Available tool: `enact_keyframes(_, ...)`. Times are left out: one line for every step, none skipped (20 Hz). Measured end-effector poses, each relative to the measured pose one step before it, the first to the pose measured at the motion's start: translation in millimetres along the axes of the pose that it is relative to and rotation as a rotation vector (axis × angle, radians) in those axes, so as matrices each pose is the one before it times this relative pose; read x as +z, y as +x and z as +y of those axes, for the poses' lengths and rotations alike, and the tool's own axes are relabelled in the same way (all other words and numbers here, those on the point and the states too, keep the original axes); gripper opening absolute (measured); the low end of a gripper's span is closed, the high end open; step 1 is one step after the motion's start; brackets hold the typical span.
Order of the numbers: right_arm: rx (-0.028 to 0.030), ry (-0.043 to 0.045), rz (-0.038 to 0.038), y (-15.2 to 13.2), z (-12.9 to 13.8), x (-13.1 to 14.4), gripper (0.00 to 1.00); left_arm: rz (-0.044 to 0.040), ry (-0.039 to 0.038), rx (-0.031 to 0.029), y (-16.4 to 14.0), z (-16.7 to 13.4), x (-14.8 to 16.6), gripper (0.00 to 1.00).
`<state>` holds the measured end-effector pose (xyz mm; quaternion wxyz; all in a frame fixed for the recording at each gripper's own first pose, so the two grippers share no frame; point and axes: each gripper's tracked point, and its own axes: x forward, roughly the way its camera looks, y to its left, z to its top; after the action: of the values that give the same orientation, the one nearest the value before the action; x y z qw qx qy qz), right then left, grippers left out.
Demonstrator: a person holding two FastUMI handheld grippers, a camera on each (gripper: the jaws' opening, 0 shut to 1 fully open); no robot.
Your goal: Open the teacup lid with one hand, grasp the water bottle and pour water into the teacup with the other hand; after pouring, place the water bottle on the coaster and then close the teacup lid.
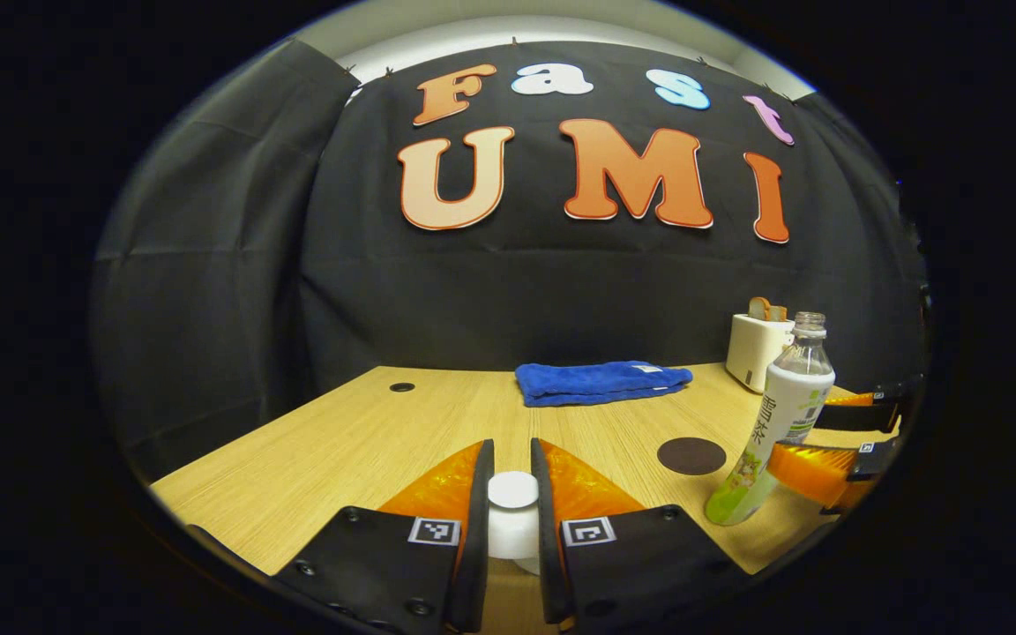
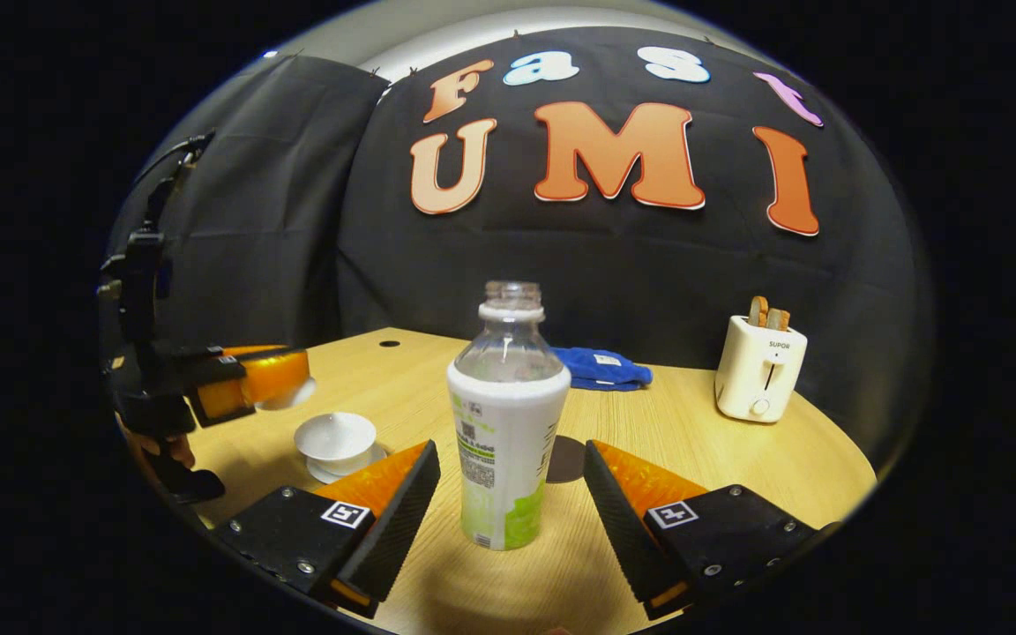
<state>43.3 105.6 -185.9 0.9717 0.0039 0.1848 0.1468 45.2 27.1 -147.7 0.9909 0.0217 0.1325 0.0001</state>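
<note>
Holding teacup lid pinched between left gripper fingers, raised clear of open teacup at near left. Your right gripper fingers spread either side of uncapped water bottle, not touching, bottle upright on table. Coaster just behind bottle. Risk: closing off-centre tips bottle, spilling; squeezing hard buckles soft plastic; lid may slip during pour

A light wooden worktop with a small round cable hole at ten o'clock stands inside a booth walled with creased black cloth. Above the cloth, at twelve o'clock, a strip of pale wall catches soft overhead light.
</note>
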Motion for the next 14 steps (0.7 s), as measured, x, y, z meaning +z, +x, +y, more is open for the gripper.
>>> enact_keyframes(0.00276,0.00244,0.0205,4.04,1.63,-6.06,0.98,0.00042,0.00027,0.00341,-1.95,2.9,0.66,0.28)
enact_keyframes(-0.00008,0.00549,0.01547,2.21,1.26,-4.97,0.97,-0.00081,0.00098,0.00434,-2.29,2.5,-0.06,0.28)
enact_keyframes(-0.00469,0.00762,0.01927,2.74,0.06,-4.83,0.97,0.00227,0.00433,0.00285,-2.21,2.17,-0.71,0.26)
enact_keyframes(-0.00512,0.00568,0.01448,2.64,-0.92,-4.45,0.94,0.00061,0.0045,0.00414,-2.37,2.17,-1.16,0.31)
enact_keyframes(-0.01051,0.00305,0.01255,2.51,-1.88,-2.85,0.92,0.00245,0.00162,0.00397,-2.18,2.6,-0.29,0.26)
enact_keyframes(-0.00804,0.00267,0.01005,2.75,-0.12,-3.44,0.87,0.00234,-0.00177,0.00418,-1.5,2.36,-2.08,0.26)
enact_keyframes(0.00361,0.00666,0.00906,2.18,1.51,-1.09,0.84,0.00104,-0.00317,0.00272,-2.2,2.94,0.03,0.26)
enact_keyframes(0.00094,0.00498,0.00655,1.42,1.55,-0.2,0.77,0.00151,-0.00188,0.00395,-2.48,2.51,-2.25,0.26)
enact_keyframes(-0.00029,0.00317,0.00053,-0.51,-0.11,2.34,0.74,0.00187,-0.00198,0.00379,-2.35,2.73,-1.21,0.26)
enact_keyframes(0.00018,-0.0072,0.0092,2.31,0.58,-0.26,0.68,0.0021,-0.00467,0.00218,-2.36,1.74,-1.3,0.28)
enact_keyframes(-0.00049,-0.00371,0.00614,0.11,0.28,0.95,0.67,0.00098,-0.00413,0.00114,-2.26,1.04,-0.49,0.26)
enact_keyframes(-0.00068,-0.01127,0.00637,-0.4,0.51,0.3,0.66,-0.00486,-0.00163,0.00522,-0.87,2.02,0.77,0.26)
enact_keyframes(-0.00817,-0.01456,0.0054,0.67,-1.35,1.41,0.63,-0.00168,0.00257,0.00481,-1.43,2.62,0.94,0.28)
enact_keyframes(-0.0079,-0.01868,0.00473,0.61,-1.12,0.68,0.66,-0.00596,0.0025,0.00382,-0.14,1.66,0.55,0.26)
